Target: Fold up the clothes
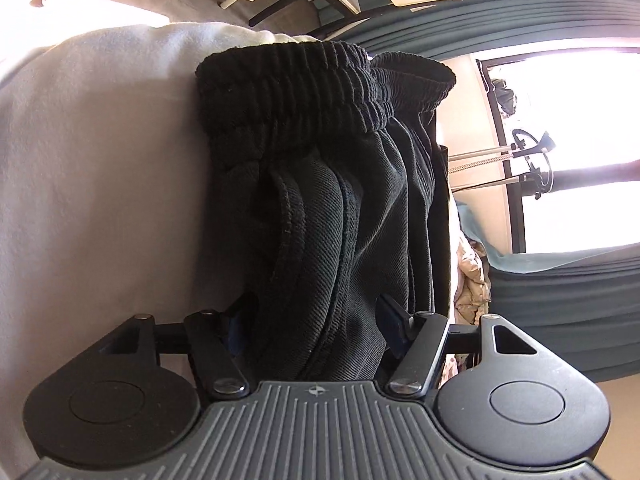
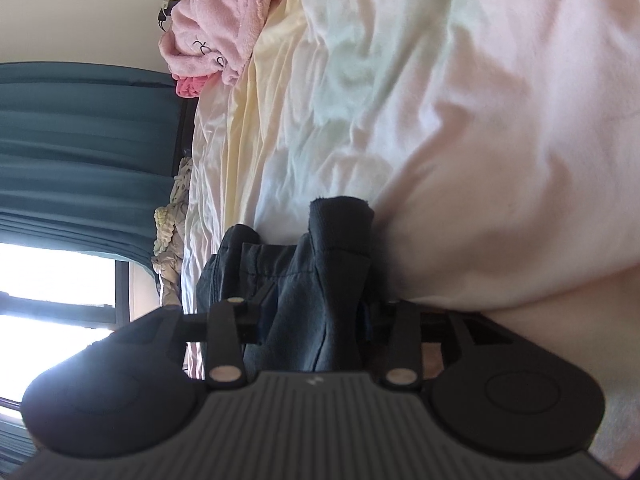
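Pale rumpled bedsheet was the work surface. Left gripper stood spread, with black twill trousers with a ribbed elastic waistband bunched between its jaws, waistband at the far end. Right gripper straddled the same dark fabric; grip unclear. Pink fleece garment lay far left, teal curtains beyond.

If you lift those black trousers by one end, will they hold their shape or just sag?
Probably sag: the black trousers already bunch into soft pleats below the ribbed waistband. The twill looks thick, so likely weighty for cloth. Pushed across the white bedding, they would likely crumple, not slide.
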`<state>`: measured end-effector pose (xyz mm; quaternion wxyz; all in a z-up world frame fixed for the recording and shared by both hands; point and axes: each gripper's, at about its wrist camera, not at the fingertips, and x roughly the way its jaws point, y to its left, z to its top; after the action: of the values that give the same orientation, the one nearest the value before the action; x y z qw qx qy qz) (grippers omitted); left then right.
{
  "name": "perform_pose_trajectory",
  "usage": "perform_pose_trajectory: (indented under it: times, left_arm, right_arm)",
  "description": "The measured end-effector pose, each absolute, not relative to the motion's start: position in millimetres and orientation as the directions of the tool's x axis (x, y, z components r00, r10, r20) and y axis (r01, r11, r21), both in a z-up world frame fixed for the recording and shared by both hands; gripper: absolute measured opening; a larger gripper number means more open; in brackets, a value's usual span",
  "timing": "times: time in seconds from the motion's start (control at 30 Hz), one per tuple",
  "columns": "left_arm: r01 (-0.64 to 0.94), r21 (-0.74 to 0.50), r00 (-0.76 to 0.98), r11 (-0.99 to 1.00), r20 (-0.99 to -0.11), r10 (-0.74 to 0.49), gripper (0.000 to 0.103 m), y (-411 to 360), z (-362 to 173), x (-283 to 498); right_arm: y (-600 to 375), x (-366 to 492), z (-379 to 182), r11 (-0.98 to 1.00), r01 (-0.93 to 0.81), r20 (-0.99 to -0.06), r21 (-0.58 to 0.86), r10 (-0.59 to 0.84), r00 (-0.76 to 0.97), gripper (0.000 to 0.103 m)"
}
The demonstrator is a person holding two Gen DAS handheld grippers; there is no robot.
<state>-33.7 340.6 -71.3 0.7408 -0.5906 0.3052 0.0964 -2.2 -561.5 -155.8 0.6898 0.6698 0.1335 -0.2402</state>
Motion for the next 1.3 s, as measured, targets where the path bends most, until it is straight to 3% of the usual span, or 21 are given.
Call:
perform_pose_trajectory:
  times: [0.1, 0.2, 0.3, 0.33, 0.57, 0.9, 1.1, 1.3]
  left_arm:
    - [-0.528, -0.81, 0.806, 0.255, -0.573, -0.152, 0.054, 345, -72, -36]
    - [-0.511, -0.819, 0.822, 0.261, -0.555, -0.131, 0.026, 346, -69, -32]
    - [-0.502, -0.801, 0.832, 0.327, -0.551, -0.072, 0.017, 341, -52, -34]
    - [-0.502, -0.789, 0.833, 0.354, -0.551, -0.047, 0.014, 340, -44, -37]
    - [-0.441, -0.806, 0.876, 0.394, -0.483, -0.006, 0.011, 343, 21, -42]
    - [-0.408, -0.787, 0.882, 0.463, -0.47, -0.021, 0.011, 339, 59, 84]
    - [-0.463, -0.675, 0.855, 0.574, -0.51, 0.089, 0.011, 320, 33, 216]
    - [-0.511, -0.485, 0.791, 0.709, -0.589, 0.167, 0.013, 299, -6, 315]
  right_arm:
    - [-562, 3, -156, -0.002, 0.518, -0.51, 0.856, -0.168, 0.843, 0.042]
    - [-561, 6, -154, 0.033, 0.517, -0.5, 0.856, -0.205, 0.841, 0.039]
    - [-560, 7, -151, 0.071, 0.511, -0.484, 0.856, -0.233, 0.843, 0.009]
    - [-561, 4, -150, 0.066, 0.491, -0.464, 0.869, -0.238, 0.853, 0.008]
    - [-547, -14, -104, 0.093, 0.409, -0.363, 0.908, -0.314, 0.877, 0.006]
    - [-560, 63, -66, 0.093, 0.533, -0.488, 0.841, -0.296, 0.821, 0.007]
    - [-551, 184, -54, 0.271, 0.564, -0.489, 0.78, -0.299, 0.819, 0.007]
    - [-550, 291, -97, 0.397, 0.635, -0.576, 0.662, -0.272, 0.771, 0.009]
